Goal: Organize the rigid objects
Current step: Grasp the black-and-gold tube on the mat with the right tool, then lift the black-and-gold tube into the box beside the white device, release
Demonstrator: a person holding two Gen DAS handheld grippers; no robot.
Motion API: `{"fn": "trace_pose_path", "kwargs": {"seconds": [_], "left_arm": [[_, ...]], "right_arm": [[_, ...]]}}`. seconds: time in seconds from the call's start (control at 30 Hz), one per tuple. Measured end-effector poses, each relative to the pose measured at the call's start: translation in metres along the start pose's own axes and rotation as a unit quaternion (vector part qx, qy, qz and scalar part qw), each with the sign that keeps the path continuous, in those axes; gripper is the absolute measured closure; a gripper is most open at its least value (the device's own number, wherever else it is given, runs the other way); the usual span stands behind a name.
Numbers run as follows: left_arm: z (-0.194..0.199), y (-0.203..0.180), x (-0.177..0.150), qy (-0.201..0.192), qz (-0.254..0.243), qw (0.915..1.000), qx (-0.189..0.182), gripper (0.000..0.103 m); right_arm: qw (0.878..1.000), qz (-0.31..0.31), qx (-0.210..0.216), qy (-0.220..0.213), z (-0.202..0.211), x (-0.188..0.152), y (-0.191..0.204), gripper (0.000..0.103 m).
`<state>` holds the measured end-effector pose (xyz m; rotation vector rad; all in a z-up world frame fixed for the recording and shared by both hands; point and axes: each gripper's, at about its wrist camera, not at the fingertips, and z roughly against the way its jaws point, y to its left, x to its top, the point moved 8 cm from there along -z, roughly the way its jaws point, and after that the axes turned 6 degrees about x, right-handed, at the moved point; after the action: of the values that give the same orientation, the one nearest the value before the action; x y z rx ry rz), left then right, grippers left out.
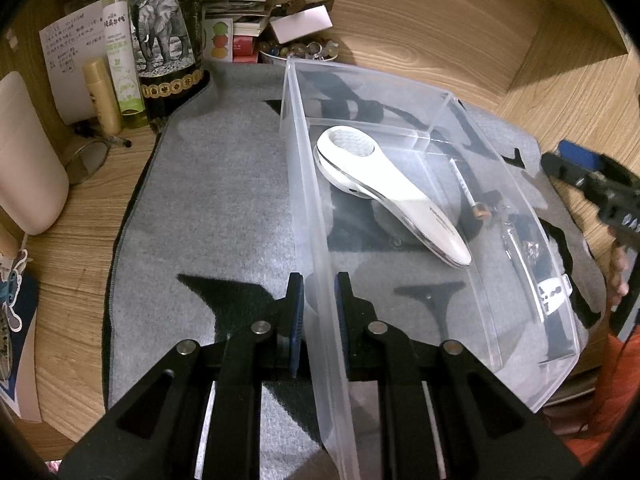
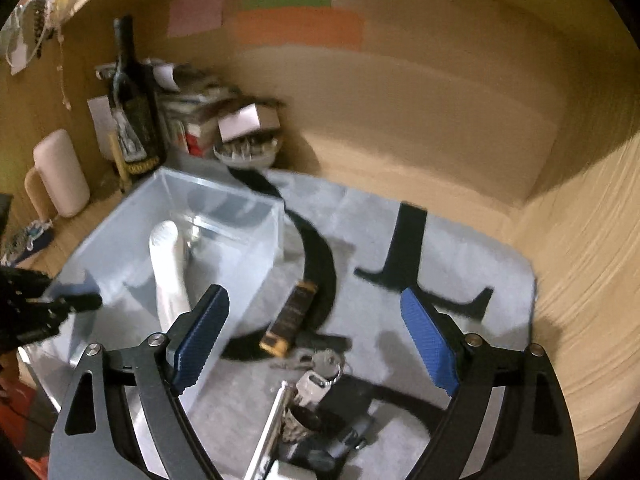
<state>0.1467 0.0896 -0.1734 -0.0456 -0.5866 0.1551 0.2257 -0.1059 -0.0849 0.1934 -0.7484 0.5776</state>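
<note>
A clear plastic bin (image 1: 304, 184) stands on the grey mat (image 1: 224, 208). A white handheld device (image 1: 396, 196) lies inside it. My left gripper (image 1: 319, 304) is shut on the bin's near left wall, one pad on each side. My right gripper (image 2: 316, 344) is open and empty above the mat, right of the bin (image 2: 224, 216). Below it lie a black-and-gold stick (image 2: 290, 320), a bunch of keys (image 2: 324, 364) and a metal tool (image 2: 268, 432). The white device (image 2: 170, 272) shows in the bin. The right gripper also shows in the left wrist view (image 1: 588, 184).
Along the back wall stand a dark bottle with an elephant label (image 1: 164, 40), a green spray bottle (image 1: 120, 48), a beige tube (image 1: 102, 96), a bowl of beads (image 1: 296, 54) and stacked papers. A white jug (image 1: 28, 156) and glasses (image 1: 86, 160) sit at the left.
</note>
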Motion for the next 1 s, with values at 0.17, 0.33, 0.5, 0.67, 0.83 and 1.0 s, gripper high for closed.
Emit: {"fn": "trace_pose_path", "kwargs": {"seconds": [0.17, 0.33, 0.5, 0.67, 0.83, 1.0], "left_arm": [[0.000, 0.000, -0.001, 0.001, 0.001, 1.0000, 0.001, 0.088], [0.000, 0.000, -0.002, 0.001, 0.005, 1.0000, 0.001, 0.088], [0.000, -0.001, -0.002, 0.003, 0.005, 1.0000, 0.004, 0.088], [0.000, -0.002, -0.001, 0.004, 0.003, 1.0000, 0.007, 0.088], [0.000, -0.001, -0.001, 0.003, 0.004, 1.0000, 0.005, 0.088], [0.000, -0.001, -0.001, 0.003, 0.001, 1.0000, 0.006, 0.088]], "right_arm": [[0.999, -0.002, 0.016, 0.046, -0.034, -0.019, -0.004, 0.019], [0.994, -0.015, 0.050, 0.092, -0.065, -0.024, -0.003, 0.038], [0.992, -0.009, 0.065, 0.111, -0.083, -0.024, 0.002, 0.043], [0.986, 0.006, 0.082, 0.142, -0.098, -0.029, 0.008, 0.068], [0.988, 0.013, 0.077, 0.135, -0.096, -0.030, 0.007, 0.081], [0.991, 0.015, 0.062, 0.116, -0.087, -0.028, 0.002, 0.081]]}}
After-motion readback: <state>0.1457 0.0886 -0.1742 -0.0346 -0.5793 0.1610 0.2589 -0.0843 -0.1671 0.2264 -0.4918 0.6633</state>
